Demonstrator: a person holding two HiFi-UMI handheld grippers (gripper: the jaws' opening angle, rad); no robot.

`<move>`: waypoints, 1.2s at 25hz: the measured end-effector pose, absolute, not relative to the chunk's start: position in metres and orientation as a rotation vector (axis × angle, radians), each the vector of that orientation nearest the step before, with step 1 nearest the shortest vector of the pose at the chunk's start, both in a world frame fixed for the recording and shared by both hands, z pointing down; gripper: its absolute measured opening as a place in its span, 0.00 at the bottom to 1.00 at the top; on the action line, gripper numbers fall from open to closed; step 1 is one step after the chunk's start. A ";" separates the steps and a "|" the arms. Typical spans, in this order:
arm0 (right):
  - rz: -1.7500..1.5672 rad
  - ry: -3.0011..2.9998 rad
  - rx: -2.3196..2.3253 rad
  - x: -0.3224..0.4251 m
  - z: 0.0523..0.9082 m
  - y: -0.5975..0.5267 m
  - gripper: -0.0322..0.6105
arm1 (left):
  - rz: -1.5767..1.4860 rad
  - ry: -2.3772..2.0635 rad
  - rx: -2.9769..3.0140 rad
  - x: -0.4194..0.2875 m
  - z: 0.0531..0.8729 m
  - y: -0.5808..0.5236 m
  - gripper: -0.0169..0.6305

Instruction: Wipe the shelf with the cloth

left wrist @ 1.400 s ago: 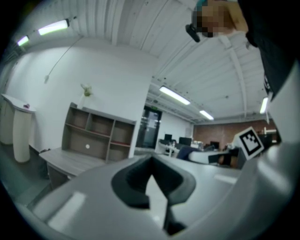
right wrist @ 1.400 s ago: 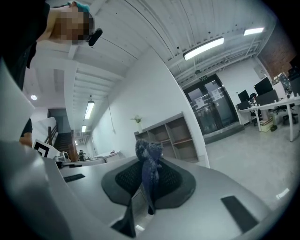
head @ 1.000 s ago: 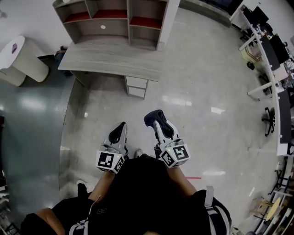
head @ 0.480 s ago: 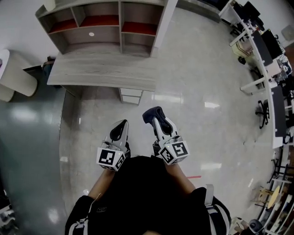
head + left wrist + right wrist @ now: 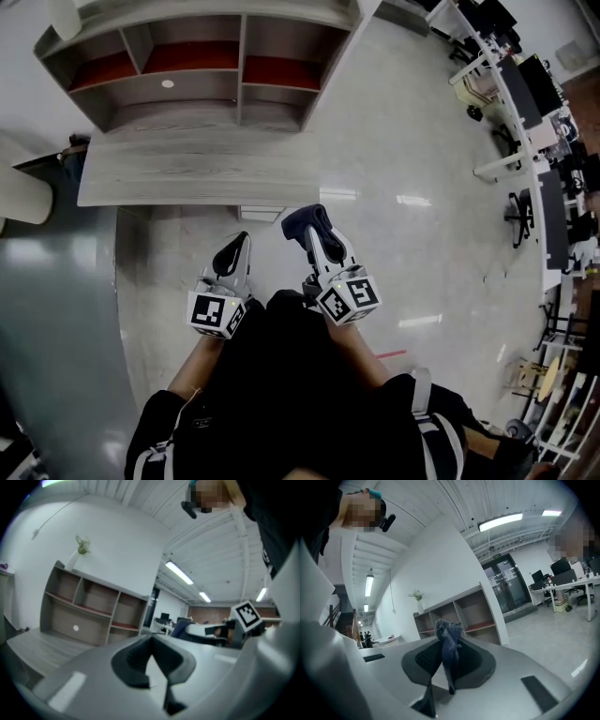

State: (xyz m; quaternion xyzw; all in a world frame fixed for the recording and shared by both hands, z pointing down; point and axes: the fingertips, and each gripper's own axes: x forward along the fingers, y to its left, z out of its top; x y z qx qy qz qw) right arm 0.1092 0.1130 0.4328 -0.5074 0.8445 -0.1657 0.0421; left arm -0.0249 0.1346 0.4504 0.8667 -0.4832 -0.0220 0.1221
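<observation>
The grey shelf unit with red-lined compartments stands against the far wall, behind a long grey desk top. Both grippers are held close to the person's body, short of the desk's near edge. My right gripper is shut on a dark blue cloth, which sticks up bunched between the jaws. The right gripper view shows the shelf beyond the cloth. My left gripper is shut with nothing in it, and its view faces the shelf.
A small drawer unit sits under the desk. A white round table stands at the left. Office desks and chairs line the right side. A small white disc lies in one shelf compartment, and a plant tops the shelf.
The person has walked forward, so the desk and shelf are nearer and larger. Both grippers kept their pose, and the cloth stays in the right one.
</observation>
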 end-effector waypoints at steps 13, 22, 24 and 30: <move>-0.567 2.559 -1.563 0.095 0.454 -0.003 0.13 | -0.028 -1.413 2.511 -0.035 0.459 0.026 0.03; -0.595 2.533 -1.594 0.128 0.466 -0.114 0.13 | 0.026 -1.479 2.477 -0.024 0.455 -0.071 0.03; -0.583 2.507 -1.646 0.137 0.467 -0.135 0.13 | 0.034 -1.477 2.471 -0.022 0.456 -0.085 0.03; -0.496 2.407 -1.811 0.151 0.458 -0.184 0.13 | 0.007 -1.397 2.510 -0.027 0.450 -0.127 0.03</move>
